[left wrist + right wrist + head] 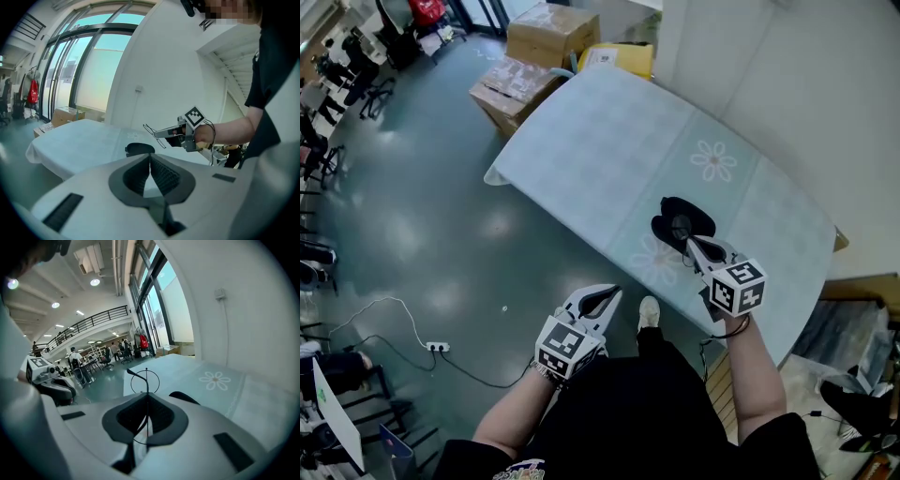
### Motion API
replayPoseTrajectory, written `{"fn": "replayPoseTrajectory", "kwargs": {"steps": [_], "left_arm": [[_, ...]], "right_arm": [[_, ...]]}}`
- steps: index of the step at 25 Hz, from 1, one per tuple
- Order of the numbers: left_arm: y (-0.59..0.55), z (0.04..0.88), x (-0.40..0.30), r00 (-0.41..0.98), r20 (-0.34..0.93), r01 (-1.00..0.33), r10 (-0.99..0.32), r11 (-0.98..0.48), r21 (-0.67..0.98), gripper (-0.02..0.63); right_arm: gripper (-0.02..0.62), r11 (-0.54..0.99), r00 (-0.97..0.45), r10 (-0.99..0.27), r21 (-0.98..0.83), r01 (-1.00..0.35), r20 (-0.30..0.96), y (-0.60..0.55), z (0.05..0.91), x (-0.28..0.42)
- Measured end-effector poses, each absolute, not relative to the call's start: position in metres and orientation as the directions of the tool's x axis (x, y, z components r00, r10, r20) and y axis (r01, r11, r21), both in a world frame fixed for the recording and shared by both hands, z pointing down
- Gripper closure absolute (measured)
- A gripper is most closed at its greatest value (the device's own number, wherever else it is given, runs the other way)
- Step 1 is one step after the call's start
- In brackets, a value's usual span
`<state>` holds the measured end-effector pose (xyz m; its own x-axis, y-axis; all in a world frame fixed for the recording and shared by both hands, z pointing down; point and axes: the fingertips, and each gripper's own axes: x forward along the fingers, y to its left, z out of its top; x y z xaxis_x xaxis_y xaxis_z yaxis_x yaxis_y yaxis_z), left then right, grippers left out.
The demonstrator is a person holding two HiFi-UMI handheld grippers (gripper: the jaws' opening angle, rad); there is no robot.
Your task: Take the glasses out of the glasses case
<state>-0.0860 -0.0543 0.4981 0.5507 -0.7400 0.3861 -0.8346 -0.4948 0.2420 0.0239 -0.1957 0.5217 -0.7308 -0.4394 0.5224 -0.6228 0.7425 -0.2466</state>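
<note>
A: What is the biggest thing here?

B: The table [609, 141]. It has a pale blue cloth with flower prints and stands slantwise on a green floor. Past its far end are two cardboard boxes [546, 36] on the floor. They are closed, so what is in them I cannot say.

A: And on the table?

B: Only the glasses case [682, 223]. It is black and lies open near the edge of the table, on the person's side. Its inside looks dark, and I cannot make out any detail there.

A: The grippers, then?

B: The right gripper [692, 246] is over the table, just beside the case. In its own view its jaws are closed narrow on a thin wire part of the glasses [145, 380]. One round rim stands up past the jaw tips.

A: So the glasses are out of the case?

B: Yes. In the left gripper view they hang in the air at the tips of the right gripper, above the case and not touching it.

A: The left gripper?

B: The left gripper [605, 298] is off the table, close to the person's body. Its jaws are together and there is nothing between them.
</note>
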Motion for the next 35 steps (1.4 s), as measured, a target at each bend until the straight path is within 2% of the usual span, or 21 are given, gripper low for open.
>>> {"fn": "replayPoseTrajectory", "kwargs": {"steps": [13,26,35], "left_arm": [[-0.025,0.485,-0.091,0.605,0.351,-0.796,-0.715,-0.529,0.293,0.577],[0.024,0.482,-0.09,0.701,0.345,-0.711,-0.624,-0.647,0.276,0.577],[0.032,0.477,-0.077,0.725,0.332,-0.686,-0.604,-0.679,0.263,0.577]], "right_arm": [[0.571,0.698,-0.721,-0.52,-0.26,-0.668,0.457,-0.116,0.488,0.03],[0.571,0.609,-0.67,-0.61,-0.29,-0.738,0.422,-0.024,0.488,0.031],[0.571,0.596,-0.668,-0.628,-0.304,-0.743,0.4,0.005,0.482,0.035]]}}
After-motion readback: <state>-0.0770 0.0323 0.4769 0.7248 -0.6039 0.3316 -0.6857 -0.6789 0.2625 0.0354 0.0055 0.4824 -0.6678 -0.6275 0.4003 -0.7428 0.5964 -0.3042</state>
